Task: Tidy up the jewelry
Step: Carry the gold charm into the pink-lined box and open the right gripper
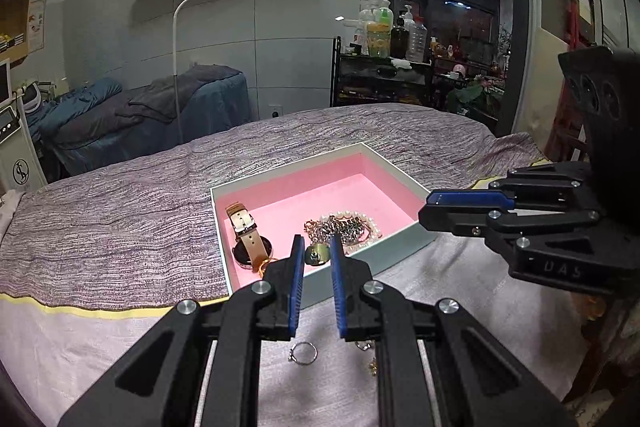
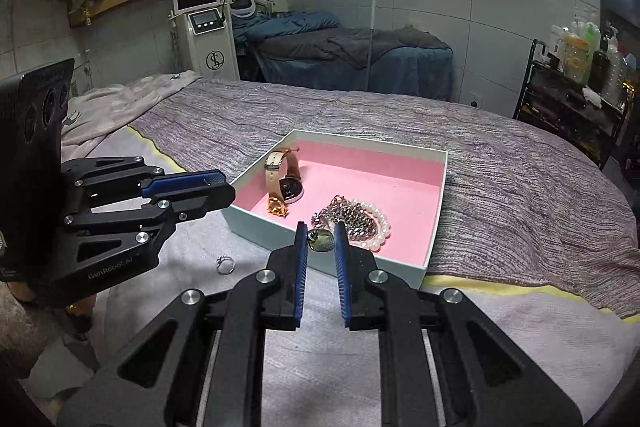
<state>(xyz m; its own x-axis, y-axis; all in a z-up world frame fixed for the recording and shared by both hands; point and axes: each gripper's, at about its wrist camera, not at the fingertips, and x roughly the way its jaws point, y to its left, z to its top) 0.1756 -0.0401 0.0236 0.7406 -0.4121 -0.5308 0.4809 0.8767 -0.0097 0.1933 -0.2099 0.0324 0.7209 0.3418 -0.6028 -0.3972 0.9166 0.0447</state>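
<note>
A pink-lined box sits on the bed. In it lie a watch with a tan strap, a chain and pearl bracelet pile, and a round brass pendant. A silver ring lies on the pale sheet in front of the box, with more small gold pieces beside it. My left gripper is open and empty above the box's near edge. My right gripper is open, its tips framing the pendant.
The bed has a purple knit blanket and a pale sheet near me. A floor lamp, a blue treatment bed, a machine with a screen and a black cart of bottles stand beyond.
</note>
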